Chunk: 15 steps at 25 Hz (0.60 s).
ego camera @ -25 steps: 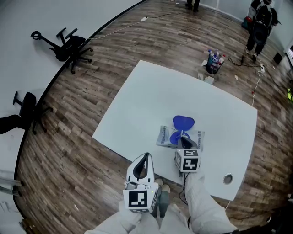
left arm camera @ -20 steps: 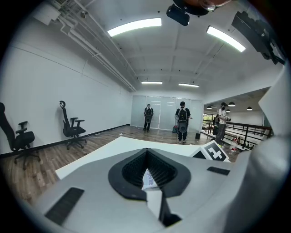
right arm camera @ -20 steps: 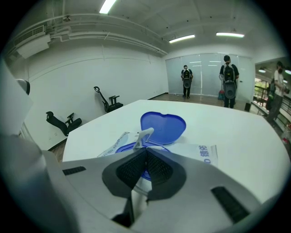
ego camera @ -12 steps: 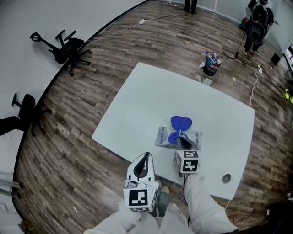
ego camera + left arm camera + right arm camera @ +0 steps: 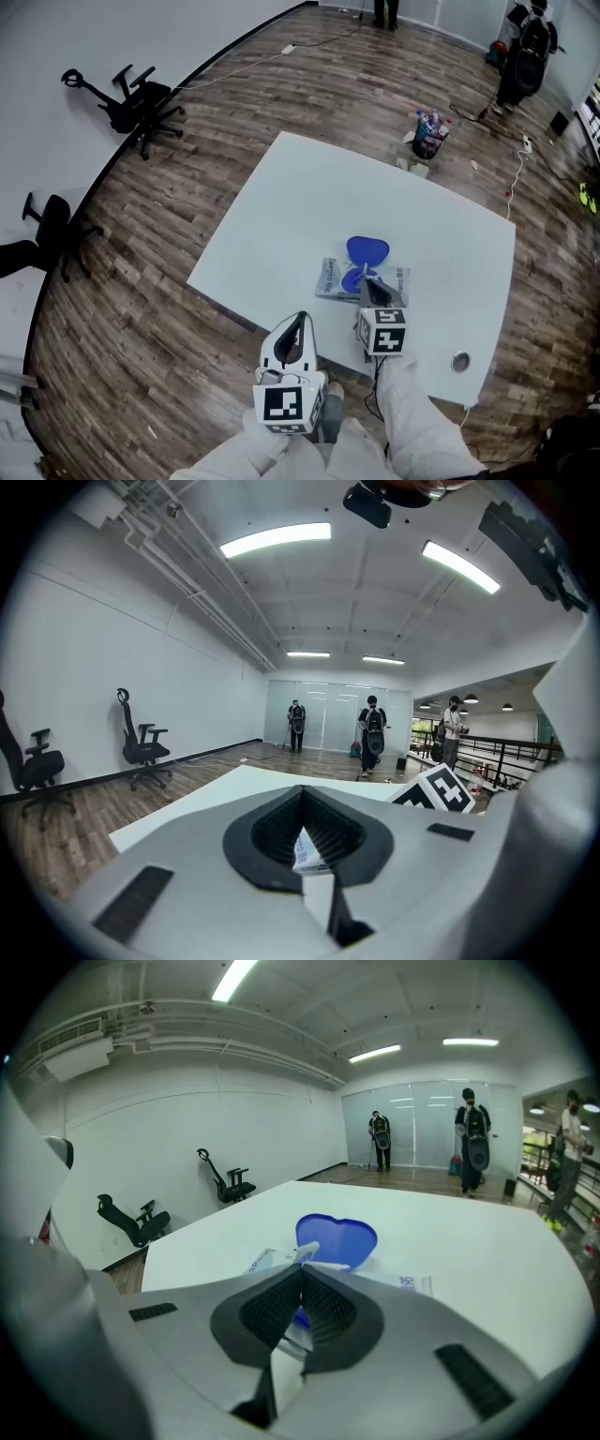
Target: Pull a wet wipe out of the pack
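While the wet-wipe pack (image 5: 334,279) lies flat on the white counter (image 5: 309,202), toward its near edge, its blue lid (image 5: 367,249) stands flipped open on the far side. Right tongs (image 5: 373,285) reach in over the near side of the pack, their tips down at the opening just below the lid. Seen from the right gripper view, these jaws are pressed together at the tips, and a small white corner of a wet wipe (image 5: 306,1252) pokes out just past them, in front of the blue lid; it appears pinched between them. Left tongs (image 5: 299,322) hang off the near edge of the counter, well apart from the pack, jaws closed tip to tip with nothing between them. Through the gap behind those tips, a bit of the pack's printed wrapper shows.
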### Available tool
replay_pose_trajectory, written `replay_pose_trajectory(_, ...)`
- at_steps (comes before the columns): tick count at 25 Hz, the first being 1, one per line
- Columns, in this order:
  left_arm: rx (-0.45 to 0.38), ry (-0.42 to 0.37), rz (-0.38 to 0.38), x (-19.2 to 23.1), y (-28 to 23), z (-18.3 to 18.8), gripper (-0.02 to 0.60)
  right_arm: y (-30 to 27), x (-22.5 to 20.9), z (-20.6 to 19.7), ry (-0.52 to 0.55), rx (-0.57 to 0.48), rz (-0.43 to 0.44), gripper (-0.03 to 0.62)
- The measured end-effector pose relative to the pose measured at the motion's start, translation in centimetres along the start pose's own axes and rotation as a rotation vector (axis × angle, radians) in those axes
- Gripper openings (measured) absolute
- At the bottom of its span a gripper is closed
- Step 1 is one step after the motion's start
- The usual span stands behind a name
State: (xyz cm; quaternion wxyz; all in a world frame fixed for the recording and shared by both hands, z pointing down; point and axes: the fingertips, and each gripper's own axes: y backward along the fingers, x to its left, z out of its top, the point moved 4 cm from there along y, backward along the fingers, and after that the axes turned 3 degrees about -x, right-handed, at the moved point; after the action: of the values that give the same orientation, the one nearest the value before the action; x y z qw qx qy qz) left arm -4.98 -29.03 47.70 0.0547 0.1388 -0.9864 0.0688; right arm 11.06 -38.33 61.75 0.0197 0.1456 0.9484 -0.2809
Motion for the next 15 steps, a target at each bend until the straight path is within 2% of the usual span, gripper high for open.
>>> replay_pose_trajectory(15, -0.027, 0.015, 0.005, -0.4, 1.0, 0.6, 0.000, 1.6, -0.2, 1.6, 0.008, -0.049, -0.022, 0.011)
